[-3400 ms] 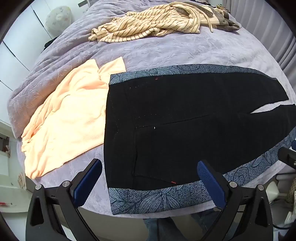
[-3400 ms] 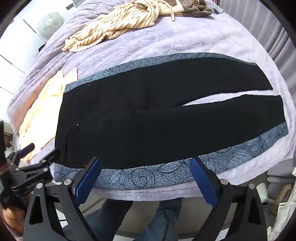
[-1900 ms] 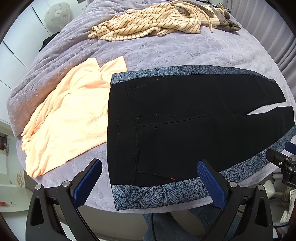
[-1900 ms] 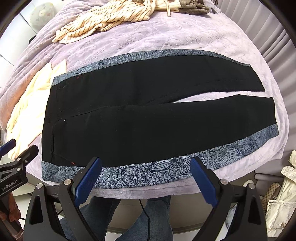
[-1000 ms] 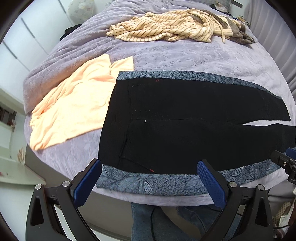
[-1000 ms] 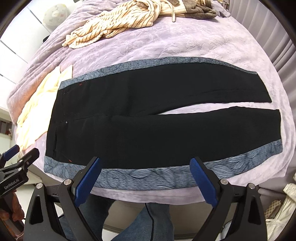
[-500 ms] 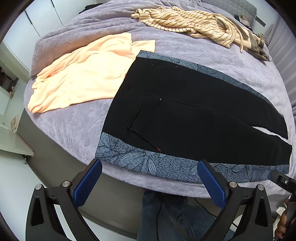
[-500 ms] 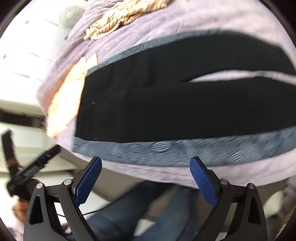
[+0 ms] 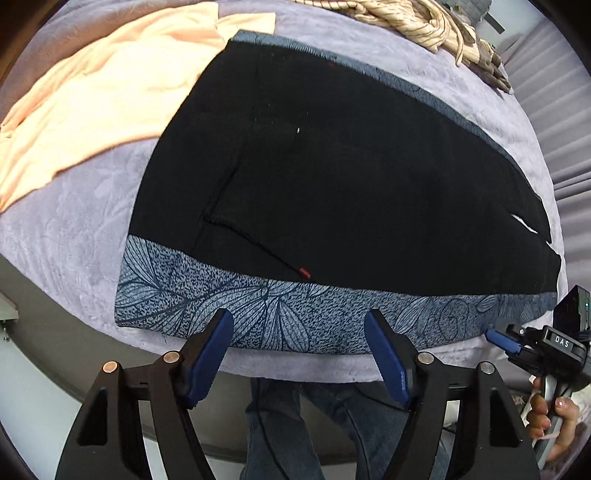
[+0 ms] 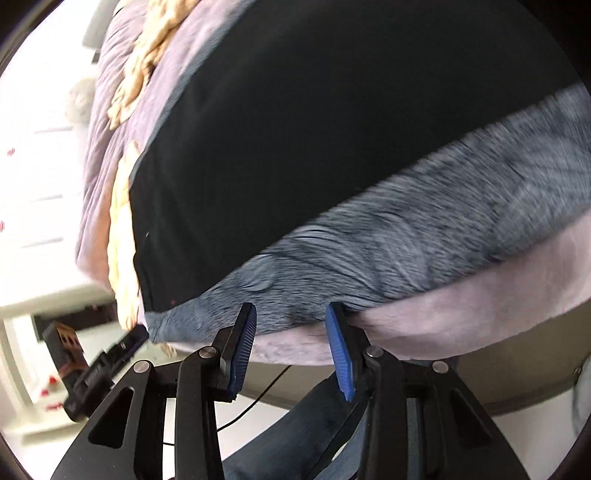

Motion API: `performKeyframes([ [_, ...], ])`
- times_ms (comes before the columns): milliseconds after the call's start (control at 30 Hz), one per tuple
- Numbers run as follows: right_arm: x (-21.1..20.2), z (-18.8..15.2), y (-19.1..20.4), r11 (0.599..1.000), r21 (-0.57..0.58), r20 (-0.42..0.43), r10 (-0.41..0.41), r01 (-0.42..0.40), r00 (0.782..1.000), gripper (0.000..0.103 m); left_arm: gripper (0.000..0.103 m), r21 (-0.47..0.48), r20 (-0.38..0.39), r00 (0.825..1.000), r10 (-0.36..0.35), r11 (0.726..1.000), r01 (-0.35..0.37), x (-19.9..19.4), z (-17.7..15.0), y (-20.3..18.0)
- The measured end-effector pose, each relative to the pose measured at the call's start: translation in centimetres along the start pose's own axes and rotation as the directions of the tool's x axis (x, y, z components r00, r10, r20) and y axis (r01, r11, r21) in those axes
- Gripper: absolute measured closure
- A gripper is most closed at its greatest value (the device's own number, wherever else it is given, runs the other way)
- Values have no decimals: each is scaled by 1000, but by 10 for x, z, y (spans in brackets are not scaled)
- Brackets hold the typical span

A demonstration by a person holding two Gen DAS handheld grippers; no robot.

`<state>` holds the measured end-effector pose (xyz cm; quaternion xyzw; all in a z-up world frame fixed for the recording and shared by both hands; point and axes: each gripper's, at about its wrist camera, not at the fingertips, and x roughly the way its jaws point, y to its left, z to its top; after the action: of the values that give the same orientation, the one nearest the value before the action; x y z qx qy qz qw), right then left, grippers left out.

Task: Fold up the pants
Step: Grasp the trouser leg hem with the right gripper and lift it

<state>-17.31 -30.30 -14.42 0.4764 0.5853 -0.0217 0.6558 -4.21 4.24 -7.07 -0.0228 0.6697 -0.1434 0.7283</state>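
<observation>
Left gripper (image 9: 298, 325) is wide open with nothing in it, its flat blue ribbed pads (image 9: 210, 354) sitting over the near edge of the pants (image 9: 332, 166), right at the patterned side band near the waist. Right gripper (image 10: 290, 314) has its jaws spread a fair bit narrower, also with nothing between them, tips right up against the near band further along the leg; can't tell if they actually touch the cloth since that view is smeared with motion blur. The pants lie flat on the bed (image 9: 74, 229), waist to the left, legs running right: matte black fabric with a grey-blue leaf-print strip down each outer side, plus a tiny red tag by the pocket seam. The bed cover is soft lilac plush with an embossed pattern. The left view is sharp and shows an orange top (image 9: 96, 85) spread flat at far left touching the waistband, a crumpled striped garment (image 9: 424, 14) at the far edge, and the right gripper with the hand (image 9: 554, 424) holding it at right. The right view only gives blurry versions of those, but catches the left gripper (image 10: 136, 338) at its left edge.
</observation>
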Motion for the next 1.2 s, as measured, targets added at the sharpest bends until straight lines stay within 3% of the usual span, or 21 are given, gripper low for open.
performKeyframes([
  [200,11,1,-11,996,63,28,58,-59,998,58,27,-16,-19,1000,-20,1000,20,5,3,13],
  [500,81,1,47,971,3,-68,239,-239,969,55,27,-64,-58,993,-107,993,103,9,-11,30],
  [567,80,2,68,956,-18,-57,290,-291,955,54,27,-112,-77,975,-211,973,201,11,-17,35],
  [633,69,5,83,940,-39,-32,337,-338,941,52,27,-162,-96,939,-329,936,312,14,-19,33],
  [700,57,8,95,925,-62,-21,375,-375,927,51,27,-177,-84,918,-387,913,368,18,-14,27],
  [833,45,9,112,921,-121,-30,371,-371,928,51,27,-251,-11,913,-407,885,391,27,6,35],
  [933,47,6,108,928,-122,-43,349,-352,936,51,32,-292,16,923,-384,881,372,32,16,43],
  [1000,51,1,97,940,-96,-38,327,-329,944,51,48,-275,12,934,-358,896,348,32,20,43],
  [1100,44,3,68,957,-55,19,286,-285,958,51,55,-240,4,940,-341,913,332,32,22,43],
  [1200,31,8,25,957,47,122,279,-287,952,51,55,-200,-20,952,-304,935,294,32,33,48],
])
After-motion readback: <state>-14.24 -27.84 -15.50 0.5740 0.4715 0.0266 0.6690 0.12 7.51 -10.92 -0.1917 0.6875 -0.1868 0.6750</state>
